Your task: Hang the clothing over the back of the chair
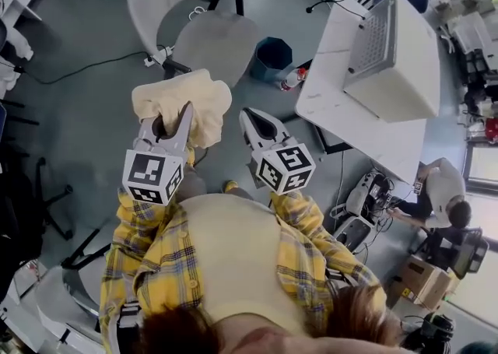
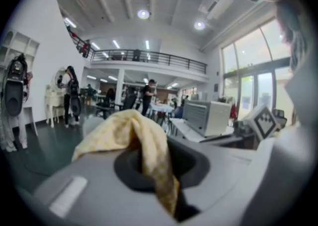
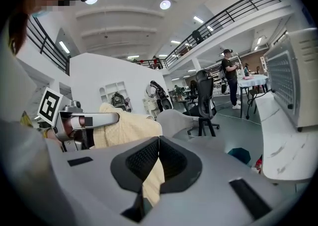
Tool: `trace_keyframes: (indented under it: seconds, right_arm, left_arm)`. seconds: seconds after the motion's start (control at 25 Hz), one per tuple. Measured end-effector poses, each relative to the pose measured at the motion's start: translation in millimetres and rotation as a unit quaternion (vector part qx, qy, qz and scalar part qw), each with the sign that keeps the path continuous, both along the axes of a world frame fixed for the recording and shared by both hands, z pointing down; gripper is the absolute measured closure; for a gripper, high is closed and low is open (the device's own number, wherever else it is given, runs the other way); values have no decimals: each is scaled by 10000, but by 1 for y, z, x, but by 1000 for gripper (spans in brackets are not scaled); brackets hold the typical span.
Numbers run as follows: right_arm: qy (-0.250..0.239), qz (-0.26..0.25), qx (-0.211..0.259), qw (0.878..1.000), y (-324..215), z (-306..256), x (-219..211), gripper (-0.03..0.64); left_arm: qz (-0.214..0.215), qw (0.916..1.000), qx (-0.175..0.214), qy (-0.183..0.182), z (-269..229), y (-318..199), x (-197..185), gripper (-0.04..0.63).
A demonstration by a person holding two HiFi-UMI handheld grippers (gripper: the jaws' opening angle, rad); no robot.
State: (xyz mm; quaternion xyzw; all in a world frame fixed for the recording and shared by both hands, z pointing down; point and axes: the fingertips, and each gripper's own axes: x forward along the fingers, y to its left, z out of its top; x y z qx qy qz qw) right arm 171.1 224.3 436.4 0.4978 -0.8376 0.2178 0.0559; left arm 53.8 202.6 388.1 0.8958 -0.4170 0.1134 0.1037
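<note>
Person (image 1: 233, 259): nearest to head cam, seen from above; yellow plaid sleeves, cream top, one gripper held in each hand.
L gripper (image 1: 175, 123): jaws pressed together on cloth (image 1: 183, 99); in its own view (image 2: 149, 165) a cloth fold (image 2: 134, 130) is seen running down through the pad gap. Marker cube (image 1: 152, 176) at its rear.
R gripper (image 1: 250, 119): jaws closed, pads met at the tips (image 3: 159, 140); nothing seen pinched between them. Held just beside cloth edge, apart from it in head view. Marker cube (image 1: 284, 167) at its rear.
Cloth: pale yellow, bunched, lifted off floor (image 1: 85, 111), hung from L gripper only. In R gripper view it is seen as a textured lump (image 3: 124, 128) behind L gripper (image 3: 84, 120).
Chair (image 1: 214, 45): grey-white office type, ahead of both grippers, near but apart from cloth; nothing draped on its back. Back seen in R gripper view (image 3: 174, 120).
Bin (image 1: 272, 57): teal, on floor between chair and table.
Table (image 1: 334, 88): white, to the right; big white box (image 1: 393, 49) set on it.
</note>
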Motion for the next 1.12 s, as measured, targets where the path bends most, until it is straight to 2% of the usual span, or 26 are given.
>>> trace_keyframes:
  seconds: [0.32, 0.68, 0.88, 1.12]
  right_arm:
    - [78, 252, 33, 9996, -52, -11, -38, 601]
    - [115, 646, 32, 9978, -97, -15, -75, 602]
    - [138, 702, -65, 9974, -112, -12, -84, 602]
    - [124, 686, -70, 9975, -143, -7, -70, 602]
  left_arm:
    - [783, 9968, 131, 76, -15, -56, -4, 560]
    - [1366, 9903, 80, 234, -21, -108, -22, 560]
    - [1530, 9877, -24, 319, -18, -128, -20, 560]
    - [1448, 9886, -158, 393, -10, -154, -7, 560]
